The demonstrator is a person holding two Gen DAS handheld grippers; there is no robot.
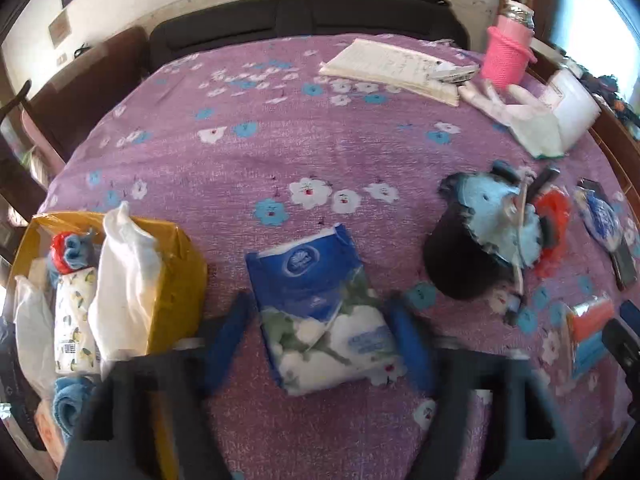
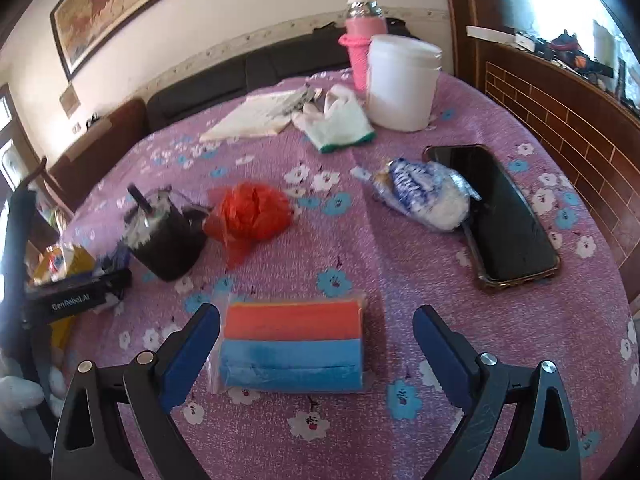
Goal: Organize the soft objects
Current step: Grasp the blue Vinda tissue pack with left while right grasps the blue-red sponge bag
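Between the spread fingers of the left gripper [image 1: 322, 340] lies the blue-and-white tissue pack [image 1: 320, 312], flat on the purple flowered cloth [image 1: 240, 160]; neither pad touches it, as far as the blurred view shows. To take it well, I would lower until the pads flank its middle, then squeeze only enough to dent the wrapper — it looks soft and slippery, so a pinch near one end would probably let it sag or slide out. Just to that gripper's left sits the yellow box [image 1: 176, 272], holding a lemon-print pack, rolled blue cloths and white bags (the likely home for soft things). Ahead and to its right stands a dark pot [image 1: 464, 264].

The right gripper [image 2: 316, 344] is likewise open, straddling the wrapped orange and blue sponge pack [image 2: 294, 344] without contact. A centred, level close should hold it; the film wrapper may crinkle. Farther ahead lie a crumpled red bag [image 2: 250, 212], a blue-printed bag [image 2: 424, 192], a phone [image 2: 504, 212] to the right — and beyond, a white glove [image 2: 336, 124].
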